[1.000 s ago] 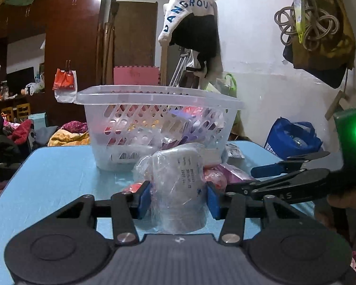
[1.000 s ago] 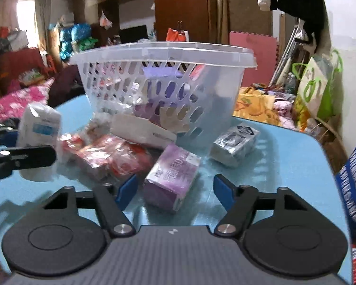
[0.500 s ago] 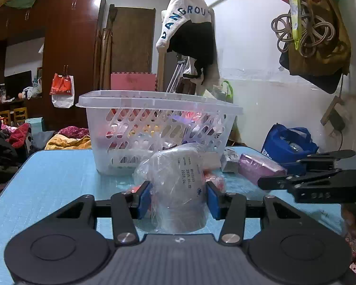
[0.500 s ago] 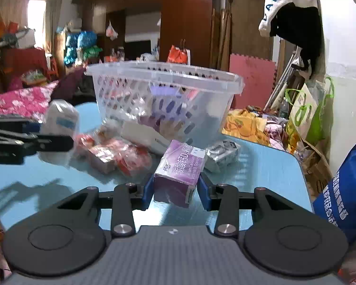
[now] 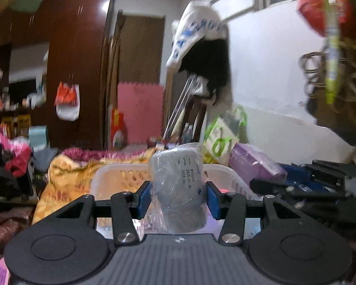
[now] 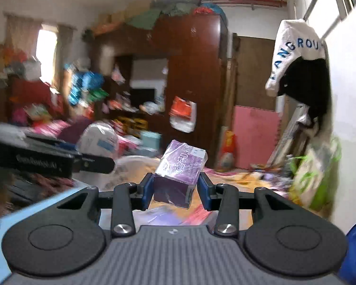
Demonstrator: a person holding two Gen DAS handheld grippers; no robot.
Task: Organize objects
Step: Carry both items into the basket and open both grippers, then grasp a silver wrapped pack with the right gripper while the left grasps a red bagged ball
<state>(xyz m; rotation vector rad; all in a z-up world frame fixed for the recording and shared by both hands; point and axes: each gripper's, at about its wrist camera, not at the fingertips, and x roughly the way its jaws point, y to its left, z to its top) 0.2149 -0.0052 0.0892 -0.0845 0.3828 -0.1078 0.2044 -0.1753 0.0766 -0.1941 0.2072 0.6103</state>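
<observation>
- Left gripper (image 5: 178, 197) is pointing slightly down and gripping a clear-wrapped white roll (image 5: 178, 185) between its blue pads (image 5: 143, 198); the roll is standing upright in mid-air, over the near rim of the basket (image 5: 106, 173).
- Roll is showing small printed date lines on its wrap; only "2025" is partly readable.
- Right gripper (image 6: 175, 191) is sitting near level, its jaws narrowed onto a purple box (image 6: 180, 174), pads pressing both sides; the box is hanging in the air, tilted, top end leaning toward 1 o'clock.
- Box is carrying white Chinese characters and a small Latin line, too blurred to read.
- In the left view the box (image 5: 256, 163) is showing at 3 o'clock of the roll, held by the other tool's black fingers (image 5: 308, 185).
- In the right view the roll (image 6: 98, 140) is sitting at 9 o'clock of the box; the black arm (image 6: 47, 160) beside it is bearing unreadable embossed text.
- White garment (image 6: 294, 52) hanging at 1 o'clock is reading "ANGROU" in blue.
- Background is motion-blurred.
</observation>
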